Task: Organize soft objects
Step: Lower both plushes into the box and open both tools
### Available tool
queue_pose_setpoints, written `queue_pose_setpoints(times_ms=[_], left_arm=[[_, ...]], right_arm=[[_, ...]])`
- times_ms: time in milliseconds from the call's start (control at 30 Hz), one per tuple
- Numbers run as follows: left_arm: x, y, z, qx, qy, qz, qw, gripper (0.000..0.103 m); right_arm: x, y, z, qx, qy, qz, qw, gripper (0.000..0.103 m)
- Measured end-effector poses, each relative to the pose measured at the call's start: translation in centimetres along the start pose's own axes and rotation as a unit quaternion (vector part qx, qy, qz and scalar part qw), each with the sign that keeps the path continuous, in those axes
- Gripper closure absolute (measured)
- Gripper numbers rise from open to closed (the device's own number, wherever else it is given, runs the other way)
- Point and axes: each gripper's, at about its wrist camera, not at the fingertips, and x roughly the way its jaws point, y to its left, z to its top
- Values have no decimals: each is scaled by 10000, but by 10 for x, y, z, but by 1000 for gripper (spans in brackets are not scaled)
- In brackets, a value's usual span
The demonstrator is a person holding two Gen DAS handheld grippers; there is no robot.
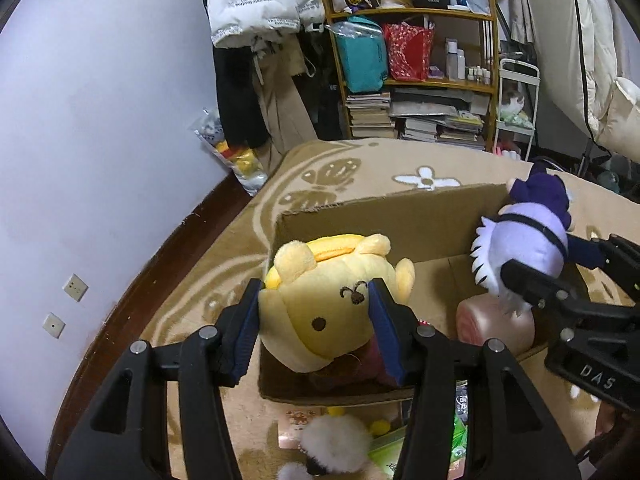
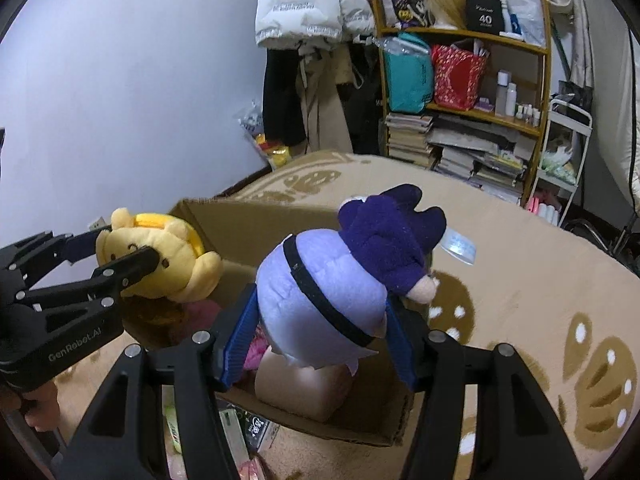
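Observation:
My left gripper [image 1: 316, 332] is shut on a yellow bear plush [image 1: 332, 304] and holds it over the left part of an open cardboard box [image 1: 384, 212]. It also shows in the right wrist view [image 2: 160, 256]. My right gripper [image 2: 320, 340] is shut on a purple plush doll [image 2: 340, 284] with a dark purple hat, held over the right part of the box [image 2: 224, 216]. A pink soft block [image 1: 496, 324] lies inside the box under the doll.
The box stands on a beige patterned carpet [image 1: 360, 172]. A white fluffy toy [image 1: 336, 444] and packets lie in front of the box. A bookshelf [image 1: 416, 80], hanging coats and a white cart [image 1: 516, 100] stand behind. A wall is at left.

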Motion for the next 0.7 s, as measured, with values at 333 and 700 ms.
queue_pose_setpoints(times_ms=[333, 700], left_arm=[[4, 7, -3, -184, 53, -51, 9998, 36], [-6, 13, -3, -218, 99, -105, 9997, 6]], right_arm=[[9, -6, -8, 26, 188, -19, 9998, 36], [-17, -6, -10, 79, 49, -143, 9999, 6]])
